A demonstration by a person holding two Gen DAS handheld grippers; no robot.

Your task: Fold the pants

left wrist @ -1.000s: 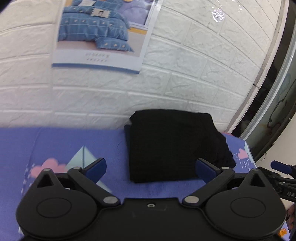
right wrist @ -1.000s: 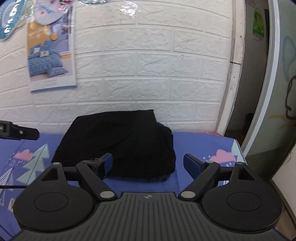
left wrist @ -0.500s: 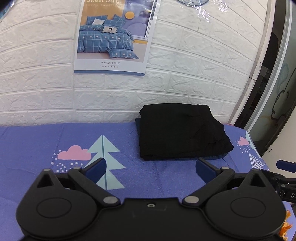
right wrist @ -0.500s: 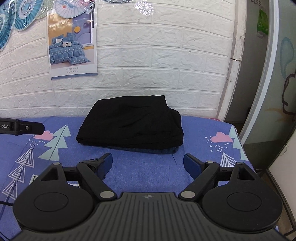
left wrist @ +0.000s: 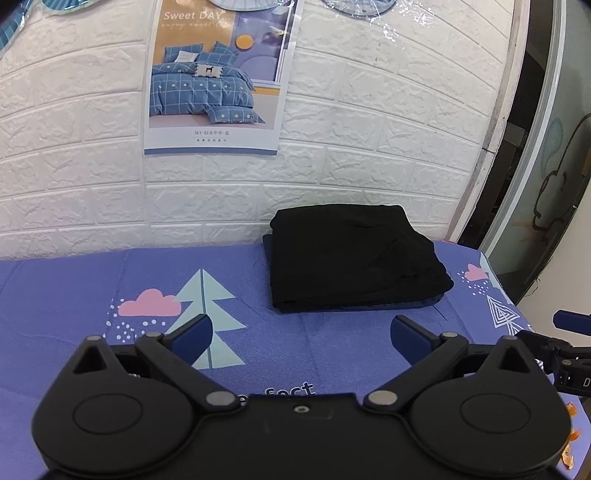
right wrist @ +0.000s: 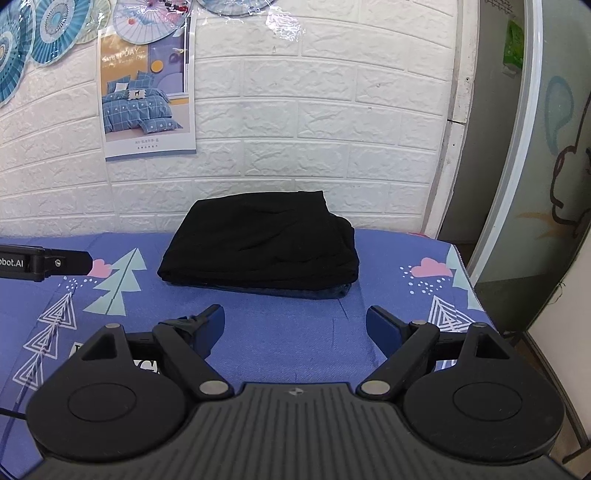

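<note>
I see the black pants [left wrist: 351,258] folded into a compact rectangle at the far side of the table, close against the white brick wall [left wrist: 369,140]. They lie on top of another folded dark blue garment [right wrist: 303,291], whose edge sticks out along the near side and right corner. Both sit on the purple bedsheet [left wrist: 74,288] printed with trees and pink clouds.

My left gripper [left wrist: 301,330] hangs over the sheet, near of the stack and well apart from it, its blue pads spread wide with nothing between them. My right gripper [right wrist: 295,321] is spread the same way, empty, also near of the stack and not touching it. In the right wrist view the left tool shows as a black bar at the left edge; in the left wrist view the right tool's blue tip pokes in at the right edge.

On the wall, left of the stack, hangs a bedding poster [left wrist: 218,74], with paper fans [right wrist: 44,33] above it. A glass door [right wrist: 546,166] stands at the right.
</note>
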